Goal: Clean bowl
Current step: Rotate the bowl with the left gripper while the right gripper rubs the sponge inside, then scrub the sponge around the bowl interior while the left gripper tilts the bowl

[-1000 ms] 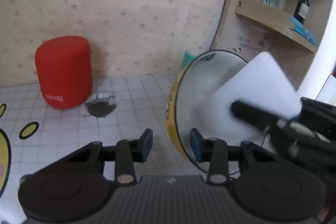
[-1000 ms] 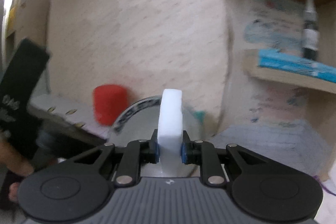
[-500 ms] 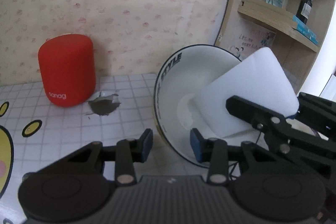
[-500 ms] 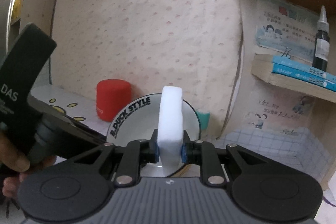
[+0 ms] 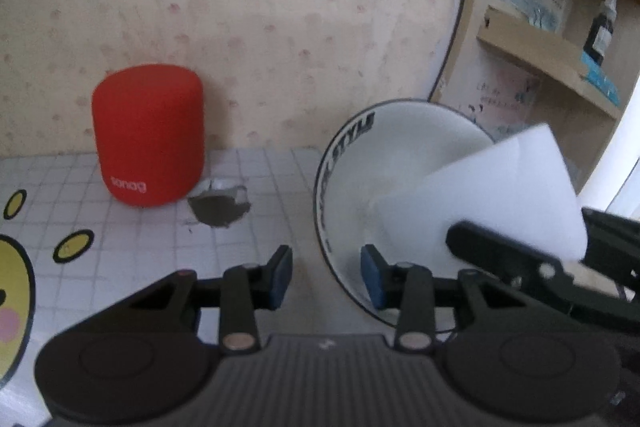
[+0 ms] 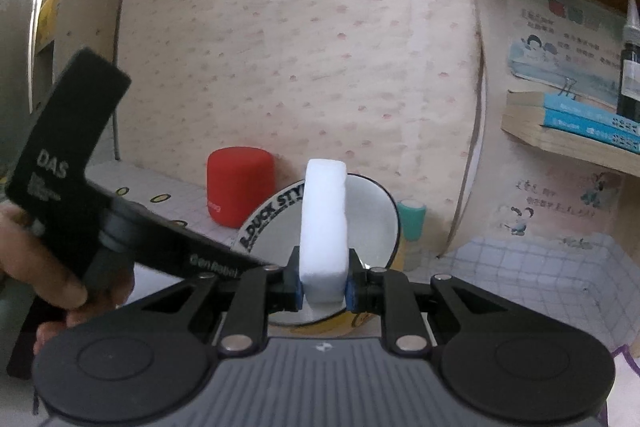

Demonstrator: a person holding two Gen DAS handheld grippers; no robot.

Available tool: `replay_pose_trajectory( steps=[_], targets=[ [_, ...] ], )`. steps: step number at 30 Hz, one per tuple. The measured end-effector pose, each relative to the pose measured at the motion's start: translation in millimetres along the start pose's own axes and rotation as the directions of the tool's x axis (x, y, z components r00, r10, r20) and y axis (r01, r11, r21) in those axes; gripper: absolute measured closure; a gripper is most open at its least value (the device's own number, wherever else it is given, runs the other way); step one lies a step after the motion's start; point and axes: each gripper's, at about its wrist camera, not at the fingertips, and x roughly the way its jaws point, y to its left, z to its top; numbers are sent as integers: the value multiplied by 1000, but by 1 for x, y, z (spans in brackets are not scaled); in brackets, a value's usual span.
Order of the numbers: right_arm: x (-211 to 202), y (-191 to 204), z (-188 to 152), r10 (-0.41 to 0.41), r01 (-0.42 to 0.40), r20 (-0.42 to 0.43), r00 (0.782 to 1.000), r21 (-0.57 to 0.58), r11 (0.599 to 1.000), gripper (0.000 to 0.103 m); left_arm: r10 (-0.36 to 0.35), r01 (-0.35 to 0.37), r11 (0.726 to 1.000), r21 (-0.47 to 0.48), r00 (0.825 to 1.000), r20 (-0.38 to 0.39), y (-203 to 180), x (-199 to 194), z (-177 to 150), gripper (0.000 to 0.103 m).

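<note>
Your left gripper point(image 5: 325, 277) holds the bowl point(image 5: 400, 163) by its near rim: the rim passes between the two blue pads, one pad outside the wall and one inside, though the jaws stand wide and you cannot tell from the left wrist view whether they actually pinch it. The bowl is tipped on edge above the gridded table point(image 5: 120, 227), its mouth facing your right, toward the sponge, with the lettered rim band uppermost on the left. Your right gripper point(image 6: 323, 291) is clamped on the white sponge point(image 6: 323, 223), both pads pressed into its flat faces. The sponge's long axis runs forward from the jaws, and its far end reaches into the bowl's white interior point(image 6: 372, 223); contact with the surface is blurred in the left wrist view. A red cylinder point(image 5: 148, 143) stands upright against the wall, well apart from the bowl.
</note>
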Motion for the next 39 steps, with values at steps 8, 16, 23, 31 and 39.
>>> replay_pose_trajectory(
  steps=[8, 16, 23, 31, 39],
  targets=[
    [-3, -1, 0, -1, 1, 10, 1000, 11, 1000, 84, 9, -9, 998, 57, 1000, -2, -10, -4, -5, 68],
    [-8, -4, -1, -52, 50, 57, 997, 27, 998, 84, 12, -11, 995, 94, 1000, -9, -16, -7, -7, 68],
    [-3, -3, 0, 3, -3, 14, 1000, 24, 1000, 85, -17, 18, 998, 57, 1000, -17, -11, -9, -6, 68],
    [-1, 2, 0, 40, -40, -2, 999, -5, 999, 85, 51, -52, 999, 9, 995, 91, 0, -17, -2, 67],
    [-6, 6, -1, -60, 64, 63, 996, -62, 996, 85, 70, -70, 997, 17, 997, 28, -1, -8, -4, 65]
  ],
)
